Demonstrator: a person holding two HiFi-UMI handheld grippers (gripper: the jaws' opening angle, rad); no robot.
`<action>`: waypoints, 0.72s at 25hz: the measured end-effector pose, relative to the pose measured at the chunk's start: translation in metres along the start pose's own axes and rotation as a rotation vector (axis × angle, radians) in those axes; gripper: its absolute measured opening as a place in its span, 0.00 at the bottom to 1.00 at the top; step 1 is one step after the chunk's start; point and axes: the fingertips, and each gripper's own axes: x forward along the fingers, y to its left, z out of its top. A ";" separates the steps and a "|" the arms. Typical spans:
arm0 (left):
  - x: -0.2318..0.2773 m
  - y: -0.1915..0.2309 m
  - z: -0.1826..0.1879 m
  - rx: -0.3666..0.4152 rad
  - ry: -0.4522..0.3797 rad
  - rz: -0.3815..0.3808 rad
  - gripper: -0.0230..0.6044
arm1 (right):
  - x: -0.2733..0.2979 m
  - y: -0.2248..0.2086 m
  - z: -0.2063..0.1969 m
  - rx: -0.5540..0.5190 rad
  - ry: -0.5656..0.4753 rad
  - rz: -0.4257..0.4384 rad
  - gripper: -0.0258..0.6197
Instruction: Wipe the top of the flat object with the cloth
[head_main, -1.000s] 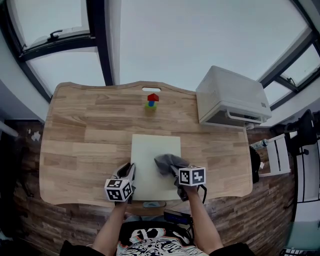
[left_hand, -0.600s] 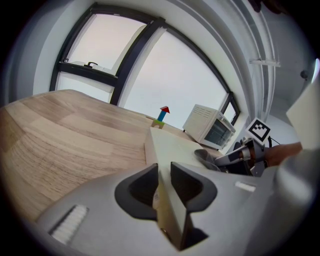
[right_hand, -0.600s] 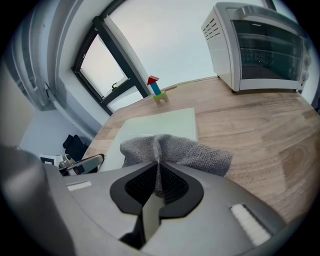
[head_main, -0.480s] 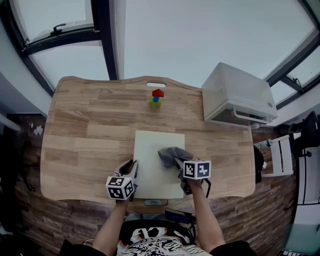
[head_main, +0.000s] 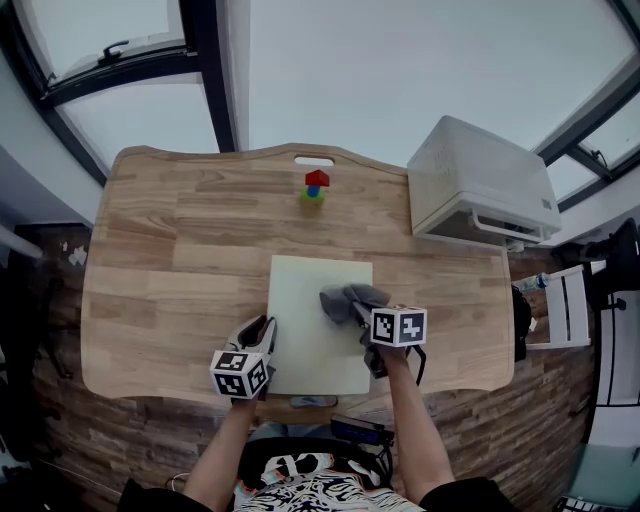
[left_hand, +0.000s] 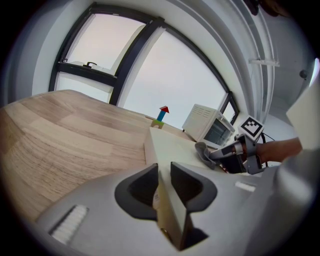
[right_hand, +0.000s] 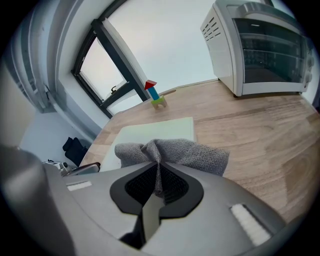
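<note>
A pale green flat board (head_main: 315, 300) lies on the wooden table (head_main: 170, 270). My left gripper (head_main: 258, 335) is shut on the board's (left_hand: 172, 150) near left edge, which runs between its jaws. My right gripper (head_main: 362, 322) is shut on a grey cloth (head_main: 347, 300), which rests on the right part of the board. In the right gripper view the cloth (right_hand: 172, 152) bunches out in front of the jaws, over the board (right_hand: 150, 132).
A small stack of coloured blocks (head_main: 315, 186) stands at the table's far edge. A white toaster oven (head_main: 480, 190) sits at the far right. A phone-like object (head_main: 305, 403) lies at the near table edge. Windows lie beyond the table.
The right gripper has slid the cloth to the right across the board. The left gripper has kept its hold on the board's edge.
</note>
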 end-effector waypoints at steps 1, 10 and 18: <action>0.000 0.000 0.000 -0.001 -0.001 -0.001 0.26 | 0.001 -0.001 0.002 -0.002 -0.001 -0.001 0.05; 0.000 0.000 0.000 -0.013 -0.002 -0.010 0.26 | 0.009 -0.006 0.021 -0.004 -0.006 -0.012 0.05; 0.000 -0.001 0.000 -0.002 -0.001 -0.016 0.26 | 0.016 -0.009 0.035 -0.012 -0.011 -0.020 0.05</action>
